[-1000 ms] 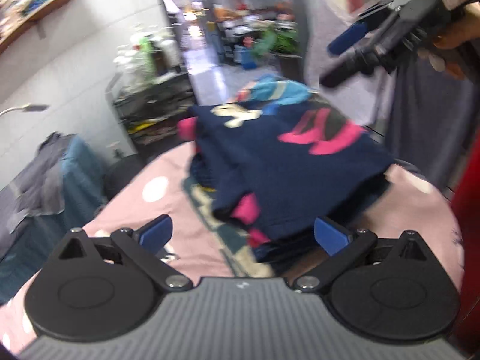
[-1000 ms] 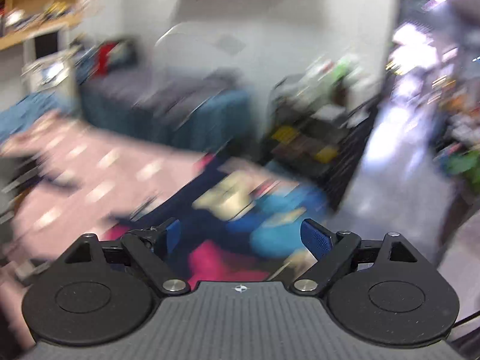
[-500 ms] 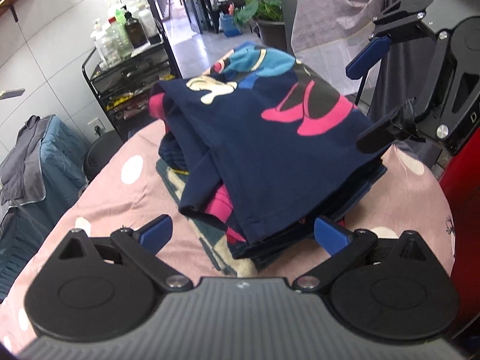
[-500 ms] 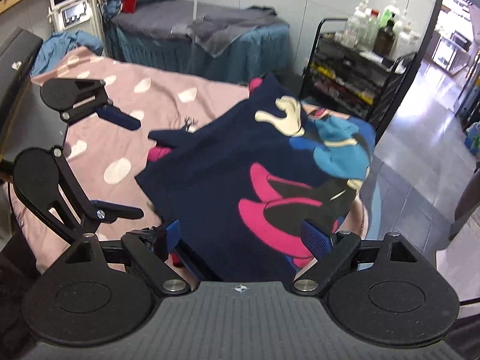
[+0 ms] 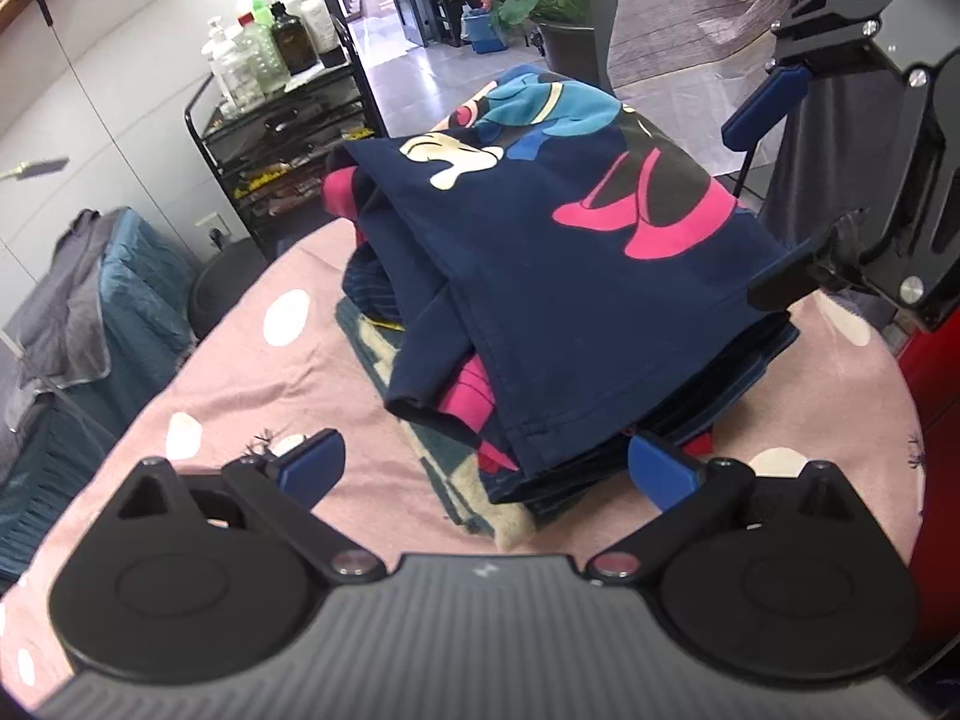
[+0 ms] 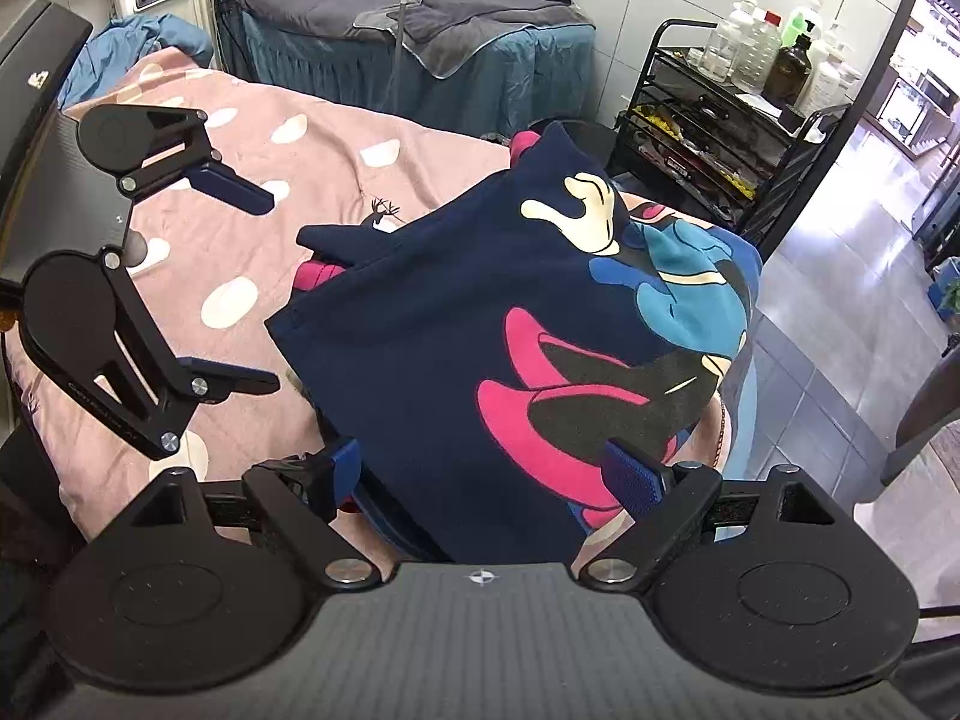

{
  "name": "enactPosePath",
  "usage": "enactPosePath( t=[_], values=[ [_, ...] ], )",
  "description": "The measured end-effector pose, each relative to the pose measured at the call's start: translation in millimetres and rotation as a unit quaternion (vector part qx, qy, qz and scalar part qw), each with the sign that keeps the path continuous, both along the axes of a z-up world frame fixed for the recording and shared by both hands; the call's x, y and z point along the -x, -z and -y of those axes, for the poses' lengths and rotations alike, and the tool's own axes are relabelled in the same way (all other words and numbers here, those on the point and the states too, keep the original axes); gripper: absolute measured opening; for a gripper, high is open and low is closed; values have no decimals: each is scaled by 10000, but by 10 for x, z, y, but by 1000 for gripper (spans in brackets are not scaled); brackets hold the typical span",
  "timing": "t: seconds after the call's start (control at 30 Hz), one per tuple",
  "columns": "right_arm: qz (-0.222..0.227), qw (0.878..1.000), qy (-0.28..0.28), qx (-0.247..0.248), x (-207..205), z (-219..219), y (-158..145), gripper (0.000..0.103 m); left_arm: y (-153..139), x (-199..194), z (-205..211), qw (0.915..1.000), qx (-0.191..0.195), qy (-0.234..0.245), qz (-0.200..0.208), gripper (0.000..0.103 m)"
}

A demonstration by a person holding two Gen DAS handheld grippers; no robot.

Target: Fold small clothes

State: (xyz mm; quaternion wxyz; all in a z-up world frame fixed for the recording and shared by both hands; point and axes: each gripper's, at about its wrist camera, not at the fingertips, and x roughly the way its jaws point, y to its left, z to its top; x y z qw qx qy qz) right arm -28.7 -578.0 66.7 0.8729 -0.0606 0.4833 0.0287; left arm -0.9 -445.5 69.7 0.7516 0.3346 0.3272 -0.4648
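Note:
A folded navy garment (image 5: 558, 276) with a pink, blue and cream cartoon print lies on top of a stack of folded clothes (image 5: 456, 480) on a pink spotted bedspread (image 5: 252, 384). My left gripper (image 5: 483, 465) is open, just short of the stack's near edge, with nothing between its fingers. To the right of the stack my right gripper (image 5: 774, 198) is open too. In the right wrist view the navy garment (image 6: 456, 336) fills the middle. There the right gripper (image 6: 487, 474) hangs open over its near edge, and the left gripper (image 6: 252, 285) stands open to the left.
A black wire cart (image 5: 270, 138) with bottles stands past the bed's far corner, also in the right wrist view (image 6: 714, 132). A teal-draped bed with grey towels (image 6: 456, 36) sits behind. Tiled floor (image 6: 840, 312) drops off beyond the stack. A potted plant (image 5: 552, 0) stands in the doorway.
The blur of a second ago has settled. The right gripper has come down from high up to the right side of the stack. The left gripper has edged closer to the stack.

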Motion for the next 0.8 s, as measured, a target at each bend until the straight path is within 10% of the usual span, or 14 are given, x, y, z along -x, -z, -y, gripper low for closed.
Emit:
enactPosePath(
  t=[0.8],
  values=[
    [-263, 9996, -93, 31, -63, -59, 46, 103, 76, 2, -17, 9994, -194, 11, 299, 103]
  ],
)
